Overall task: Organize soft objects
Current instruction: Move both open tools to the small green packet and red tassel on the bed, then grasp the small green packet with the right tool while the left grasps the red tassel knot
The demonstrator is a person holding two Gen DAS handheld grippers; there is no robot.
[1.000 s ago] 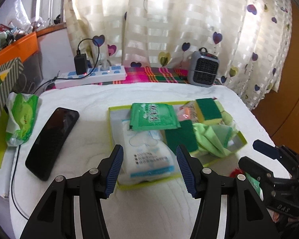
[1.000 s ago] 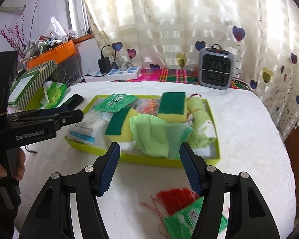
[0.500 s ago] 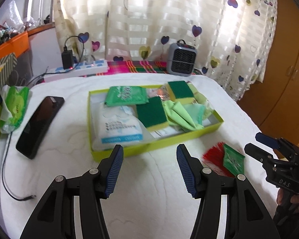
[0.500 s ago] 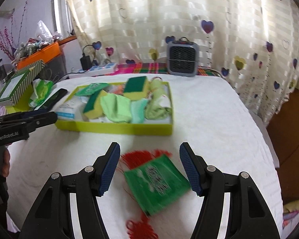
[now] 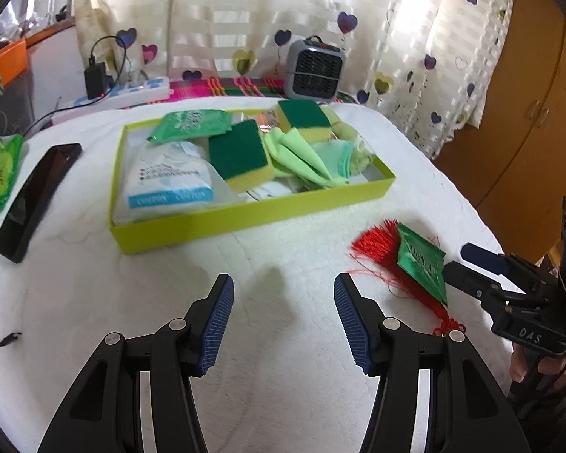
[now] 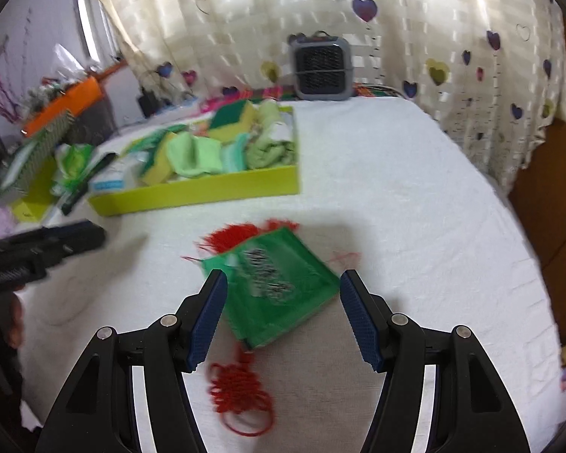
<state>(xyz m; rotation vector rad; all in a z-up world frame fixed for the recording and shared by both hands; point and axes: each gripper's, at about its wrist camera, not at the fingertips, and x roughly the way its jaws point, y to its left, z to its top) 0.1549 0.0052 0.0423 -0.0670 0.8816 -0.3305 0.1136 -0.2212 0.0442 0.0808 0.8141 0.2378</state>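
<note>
The white quilted tabletop (image 5: 283,339) carried a shallow lime-green cardboard tray (image 5: 245,215) already filled with sponges, cloths and tissue packs. Near that tray's front wall lay a flat green plastic tissue packet (image 6: 279,287) on top of a red knotted tassel cord (image 6: 241,392). The packet looked light, soft and slippery, best pinched across its short edges. The right hand-held gripper (image 6: 283,313) hovered just above it, jaws apart and empty. The left hand-held gripper (image 5: 283,324) was likewise spread, holding nothing.

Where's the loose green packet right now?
The green packet lies on the white bedcover outside the yellow tray, atop the red tassel knot, just ahead of the open right gripper.
</note>
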